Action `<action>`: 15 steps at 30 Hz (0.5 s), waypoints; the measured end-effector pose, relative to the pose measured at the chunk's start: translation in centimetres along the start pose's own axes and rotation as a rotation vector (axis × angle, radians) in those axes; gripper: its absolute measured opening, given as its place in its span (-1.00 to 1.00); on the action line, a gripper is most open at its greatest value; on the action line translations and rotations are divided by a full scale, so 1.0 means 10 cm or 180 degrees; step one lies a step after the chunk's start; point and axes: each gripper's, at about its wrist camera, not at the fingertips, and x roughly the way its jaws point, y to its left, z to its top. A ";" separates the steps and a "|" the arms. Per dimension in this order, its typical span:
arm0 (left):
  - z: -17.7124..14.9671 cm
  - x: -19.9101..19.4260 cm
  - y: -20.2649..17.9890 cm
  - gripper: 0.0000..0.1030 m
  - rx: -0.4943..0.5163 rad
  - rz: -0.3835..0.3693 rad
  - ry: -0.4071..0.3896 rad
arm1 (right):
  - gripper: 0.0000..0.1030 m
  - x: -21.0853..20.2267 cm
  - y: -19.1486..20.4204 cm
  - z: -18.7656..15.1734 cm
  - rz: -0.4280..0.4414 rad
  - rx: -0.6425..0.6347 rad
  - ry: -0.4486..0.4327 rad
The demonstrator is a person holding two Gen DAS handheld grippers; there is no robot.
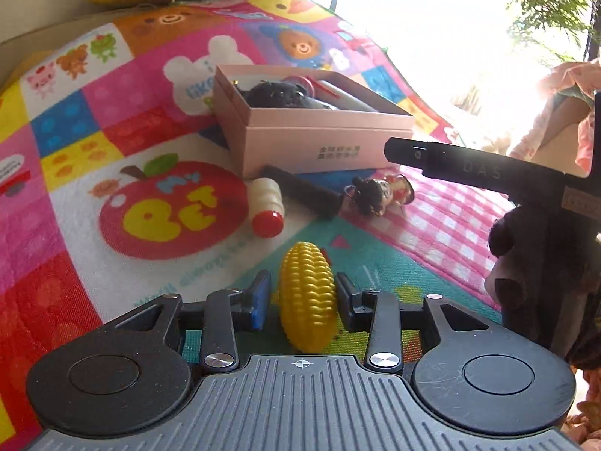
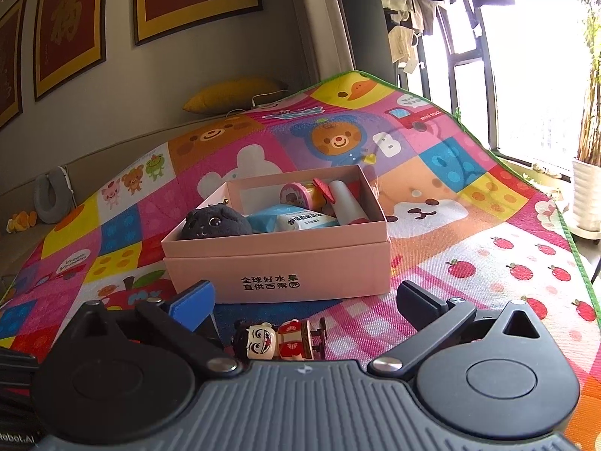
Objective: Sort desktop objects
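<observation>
A yellow toy corn cob point(image 1: 306, 300) lies on the colourful play mat point(image 1: 75, 195), between the fingers of my left gripper point(image 1: 304, 295). A thin gap shows beside the blue pad point(image 1: 261, 302), so the gripper is open around the cob. A little figurine point(image 2: 278, 338) lies on its side between the wide-open fingers of my right gripper point(image 2: 304, 297), untouched. It also shows in the left wrist view as the figurine point(image 1: 379, 191), with a right gripper finger point(image 1: 450, 165) above it. Behind stands the pink box point(image 2: 278, 263), which holds a dark plush point(image 2: 218, 223), a tissue pack point(image 2: 300, 221) and other small things.
A white bottle with a red cap point(image 1: 266, 203) and a flat black bar point(image 1: 304, 189) lie in front of the pink box point(image 1: 319, 139). A person's patterned sleeve point(image 1: 563, 86) is at the right. A yellow cushion point(image 2: 233, 94) lies beyond the mat, and a potted plant point(image 2: 589, 188) by the window.
</observation>
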 end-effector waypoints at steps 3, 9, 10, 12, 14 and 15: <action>-0.03 -0.04 -0.02 0.22 0.0110 0.0066 0.0037 | 1.00 -0.06 0.01 -0.02 -0.0008 -0.0027 0.0229; -0.09 -0.10 0.13 0.83 0.0128 0.0523 0.0045 | 1.00 -0.29 0.07 -0.19 -0.0046 -0.0086 0.0593; -0.09 -0.11 0.16 0.87 0.0108 0.0610 0.0028 | 1.00 -0.31 0.09 -0.21 -0.0083 -0.0129 0.0610; -0.10 -0.12 0.22 0.87 0.0084 0.0804 0.0013 | 1.00 -0.33 0.10 -0.25 -0.0112 -0.0156 0.0703; -0.10 -0.13 0.28 0.90 0.0049 0.0950 -0.0009 | 1.00 -0.30 0.08 -0.29 -0.0059 -0.0049 0.0888; -0.10 -0.14 0.32 0.95 0.0018 0.0996 -0.0012 | 1.00 -0.27 0.05 -0.31 -0.0013 0.0042 0.1000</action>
